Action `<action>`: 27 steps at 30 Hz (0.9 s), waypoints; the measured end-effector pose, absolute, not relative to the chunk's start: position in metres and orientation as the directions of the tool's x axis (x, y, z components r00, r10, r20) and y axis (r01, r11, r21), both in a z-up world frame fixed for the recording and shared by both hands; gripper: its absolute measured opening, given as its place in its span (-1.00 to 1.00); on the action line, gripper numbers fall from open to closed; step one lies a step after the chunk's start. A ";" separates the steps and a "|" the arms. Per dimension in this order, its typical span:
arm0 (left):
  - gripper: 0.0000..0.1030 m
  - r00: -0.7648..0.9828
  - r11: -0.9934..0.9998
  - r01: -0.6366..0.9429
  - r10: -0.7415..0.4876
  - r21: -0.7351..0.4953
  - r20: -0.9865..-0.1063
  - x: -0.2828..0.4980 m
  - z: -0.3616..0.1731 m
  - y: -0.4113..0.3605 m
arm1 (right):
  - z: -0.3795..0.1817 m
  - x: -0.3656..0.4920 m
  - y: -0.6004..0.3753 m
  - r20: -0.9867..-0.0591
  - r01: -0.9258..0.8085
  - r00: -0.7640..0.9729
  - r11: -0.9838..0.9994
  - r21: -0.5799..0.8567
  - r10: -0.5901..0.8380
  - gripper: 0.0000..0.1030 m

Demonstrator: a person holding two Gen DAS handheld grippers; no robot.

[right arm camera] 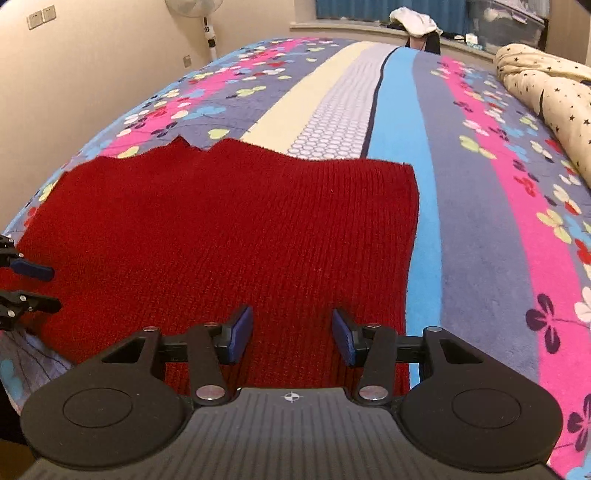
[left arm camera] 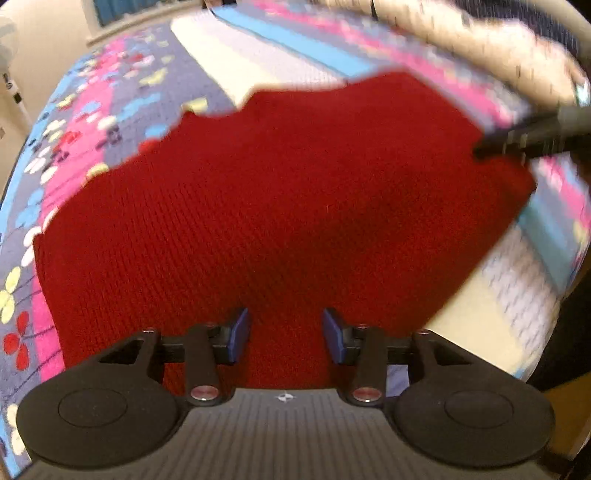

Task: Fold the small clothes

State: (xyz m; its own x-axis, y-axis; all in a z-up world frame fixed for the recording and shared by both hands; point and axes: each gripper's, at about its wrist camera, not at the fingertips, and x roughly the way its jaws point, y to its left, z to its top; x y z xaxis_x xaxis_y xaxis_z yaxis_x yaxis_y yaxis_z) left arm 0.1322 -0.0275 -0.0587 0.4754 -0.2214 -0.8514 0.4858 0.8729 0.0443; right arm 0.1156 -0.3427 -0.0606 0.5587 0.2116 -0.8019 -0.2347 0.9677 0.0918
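A red knitted garment (right arm camera: 229,236) lies flat on the bed and fills most of the left wrist view (left arm camera: 280,206) too. My right gripper (right arm camera: 291,332) is open, its blue pads over the garment's near edge, holding nothing. My left gripper (left arm camera: 286,334) is open over the garment's near edge, holding nothing. The left gripper also shows at the left edge of the right wrist view (right arm camera: 37,288), above the garment's left side. The right gripper appears blurred at the garment's far right corner in the left wrist view (left arm camera: 517,140).
The bed has a striped flowered blanket (right arm camera: 480,206). A cream star-patterned bundle (right arm camera: 546,96) lies at the far right. A fan (right arm camera: 207,26) stands by the wall, and a windowsill with clothes and a bin (right arm camera: 509,22) runs behind the bed.
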 end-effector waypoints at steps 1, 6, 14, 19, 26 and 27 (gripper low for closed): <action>-0.03 0.504 0.885 0.466 -0.238 0.029 -0.830 0.132 -0.051 -0.022 | -0.059 0.115 -0.343 -0.798 -0.228 0.564 0.969 0.098 0.213 -0.03; 0.39 0.657 0.937 0.347 -0.270 -0.036 -0.704 0.124 -0.008 0.014 | -0.048 0.107 -0.346 -0.770 -0.178 0.603 0.976 0.127 0.210 -0.03; 0.80 0.803 0.966 0.231 -0.256 -0.116 -0.538 0.087 0.056 0.075 | -0.025 0.085 -0.333 -0.706 -0.151 0.671 0.975 0.166 0.224 -0.02; 0.80 0.814 0.969 0.047 -0.178 -0.244 -0.553 0.089 0.046 0.111 | -0.019 0.075 -0.323 -0.693 -0.068 0.693 0.975 0.210 0.198 -0.02; 0.80 0.853 0.969 -0.047 -0.087 -0.242 -0.514 0.087 0.049 0.131 | -0.020 0.072 -0.295 -0.692 -0.073 0.694 0.976 0.203 0.197 -0.02; 0.80 0.848 0.966 -0.051 -0.091 -0.252 -0.522 0.088 0.048 0.134 | -0.019 0.073 -0.292 -0.692 -0.077 0.695 0.977 0.197 0.194 -0.02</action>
